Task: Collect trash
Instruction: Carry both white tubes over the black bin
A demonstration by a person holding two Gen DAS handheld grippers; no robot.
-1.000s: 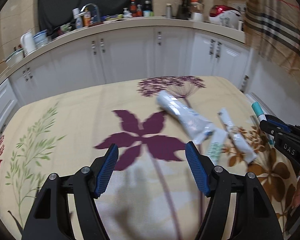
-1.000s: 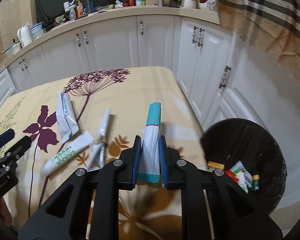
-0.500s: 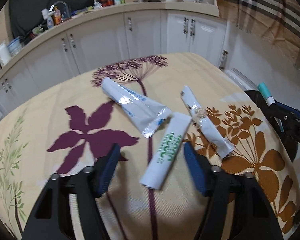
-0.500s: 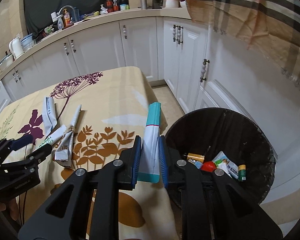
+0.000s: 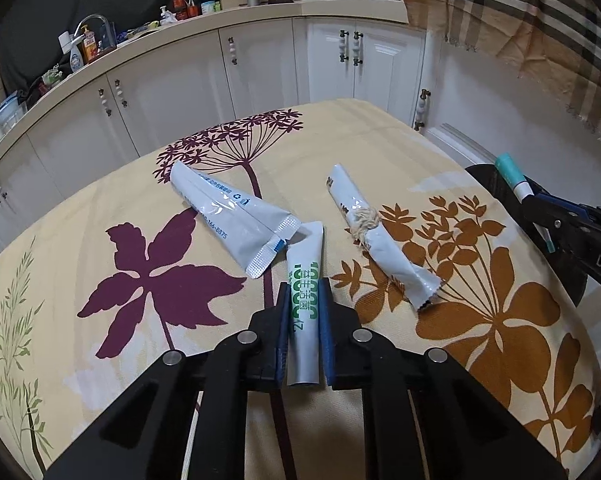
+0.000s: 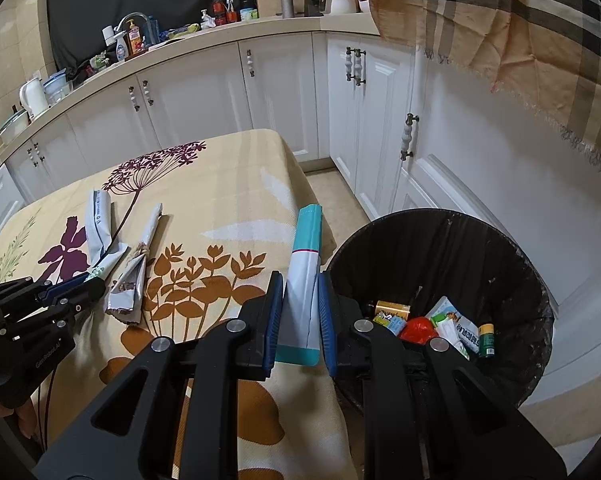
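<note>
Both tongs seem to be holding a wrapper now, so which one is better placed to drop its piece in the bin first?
Right. The right tongs hold the teal-ended wrapper right beside the black bin, while the left tongs grip the green-lettered wrapper over the table.

Left gripper [image 5: 304, 312] angled downward, jaws just closed tight; right gripper [image 6: 298, 312] likewise tilted down, clamped.

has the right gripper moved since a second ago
Yes. The right gripper, shut on the teal-ended packet, has swung right, off the tablecloth toward the black bin.
</note>
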